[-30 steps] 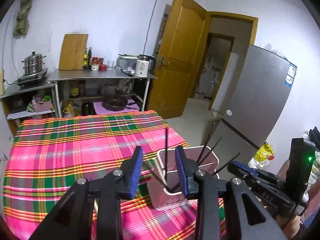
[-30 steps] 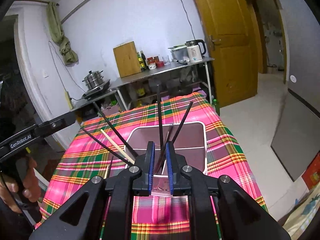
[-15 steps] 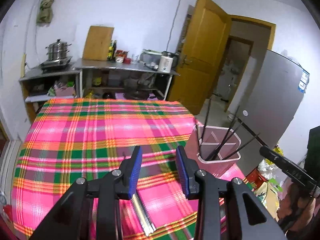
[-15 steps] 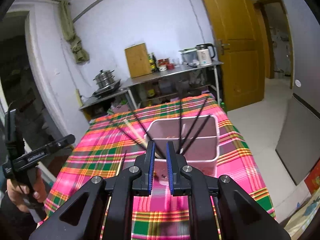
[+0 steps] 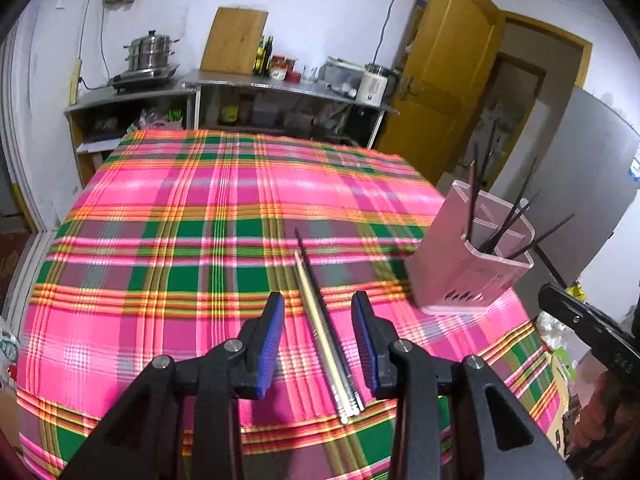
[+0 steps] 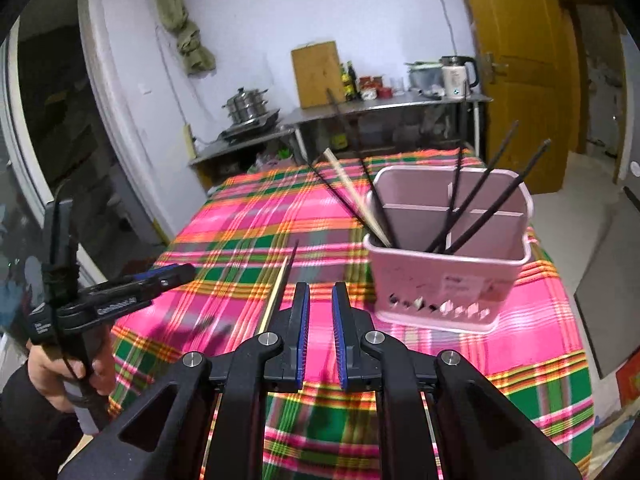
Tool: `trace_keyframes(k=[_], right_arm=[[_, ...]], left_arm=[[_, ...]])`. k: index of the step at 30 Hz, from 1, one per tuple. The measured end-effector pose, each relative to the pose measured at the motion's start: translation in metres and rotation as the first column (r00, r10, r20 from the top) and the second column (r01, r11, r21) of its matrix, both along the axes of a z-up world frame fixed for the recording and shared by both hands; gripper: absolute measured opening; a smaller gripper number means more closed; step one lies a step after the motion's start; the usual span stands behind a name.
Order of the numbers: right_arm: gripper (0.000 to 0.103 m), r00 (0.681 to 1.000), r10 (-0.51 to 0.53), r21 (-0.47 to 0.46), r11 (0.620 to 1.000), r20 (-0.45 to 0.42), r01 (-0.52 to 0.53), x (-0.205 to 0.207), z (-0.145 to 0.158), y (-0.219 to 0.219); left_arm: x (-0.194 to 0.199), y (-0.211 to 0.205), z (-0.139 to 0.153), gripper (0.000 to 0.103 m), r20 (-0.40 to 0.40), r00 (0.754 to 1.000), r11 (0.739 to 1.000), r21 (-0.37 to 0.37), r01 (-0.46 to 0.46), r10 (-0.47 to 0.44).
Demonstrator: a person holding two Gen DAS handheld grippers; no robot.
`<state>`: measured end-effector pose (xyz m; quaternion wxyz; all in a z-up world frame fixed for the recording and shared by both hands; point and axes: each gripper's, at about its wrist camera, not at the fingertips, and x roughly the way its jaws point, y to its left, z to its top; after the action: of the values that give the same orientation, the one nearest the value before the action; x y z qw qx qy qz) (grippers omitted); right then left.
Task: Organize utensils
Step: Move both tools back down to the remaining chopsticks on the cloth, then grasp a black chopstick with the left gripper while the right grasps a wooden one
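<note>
Newly lowered left tongs (image 5: 318,336) astride loose chopsticks (image 5: 326,336), untouched

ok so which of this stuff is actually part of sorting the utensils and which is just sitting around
Part of the job:
- loose chopsticks lying on the tablecloth
- pink utensil holder with chopsticks standing in it
- left gripper, open above the loose chopsticks

Just lying about:
- steamer pot
- cutting board
- kettle
- fridge

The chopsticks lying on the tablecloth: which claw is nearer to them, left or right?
Left. The left claw hangs open right over the loose chopsticks, which lie between its fingers. The right claw sits beside them, closer to the pink holder.
</note>
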<state>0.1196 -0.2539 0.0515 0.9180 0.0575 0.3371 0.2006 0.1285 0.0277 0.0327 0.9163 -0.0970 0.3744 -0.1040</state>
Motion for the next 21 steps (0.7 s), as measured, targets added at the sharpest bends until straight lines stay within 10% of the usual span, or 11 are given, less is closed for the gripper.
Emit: trace_keyframes(k=[21], right_arm=[[0.011,0.987,0.079,-0.03,0.996,-0.138,-0.084,0.018,-0.057,0.035]], left_arm=[[0.049,-0.017,-0.086,0.036,-0.184,0.983,1.0,0.031,-0.005,0.011]])
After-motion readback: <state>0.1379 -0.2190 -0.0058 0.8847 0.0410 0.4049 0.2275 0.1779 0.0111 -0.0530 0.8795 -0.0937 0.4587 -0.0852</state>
